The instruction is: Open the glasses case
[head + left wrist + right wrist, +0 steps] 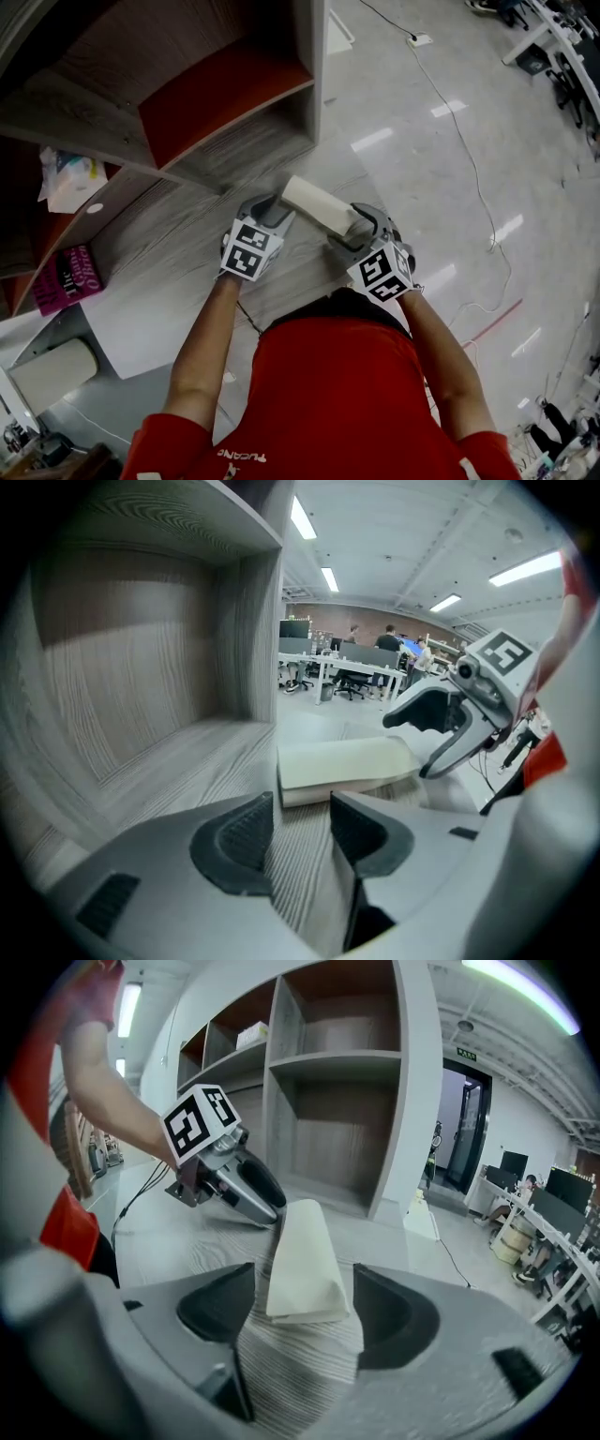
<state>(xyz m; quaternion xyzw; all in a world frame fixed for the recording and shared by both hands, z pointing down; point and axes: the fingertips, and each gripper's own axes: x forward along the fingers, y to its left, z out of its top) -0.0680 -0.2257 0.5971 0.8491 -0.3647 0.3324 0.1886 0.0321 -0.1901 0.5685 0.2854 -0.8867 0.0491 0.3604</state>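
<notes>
Head view: the glasses case (317, 205), cream-coloured, lies at frame centre on a grey wood-grain tabletop (178, 246), set diagonally from upper left to lower right. It appears closed; a seam runs along its long side in the left gripper view.

Left gripper (269, 215): positioned at the upper-left end of the case in the head view. In its own view the left gripper (300, 819) has its jaws spread, with bare tabletop between the pads. The case (343, 764) lies crosswise just beyond the tips, and no contact can be made out.

Right gripper (360, 228): positioned at the lower-right end of the case in the head view. In its own view the right gripper (304, 1309) has its jaws spread wide. The near end of the case (302, 1258) sits between the tips, with a narrow gap at each pad. Nothing is pinched.

Cross-check: each gripper appears in the other's view at the far end of the case, the right gripper (428, 739) at right of frame and the left gripper (255, 1202) at upper left.

Surroundings: an open shelf unit (246, 142) with a red back panel stands at upper left in the head view. A magenta book (66, 279) lies at the left edge.
</notes>
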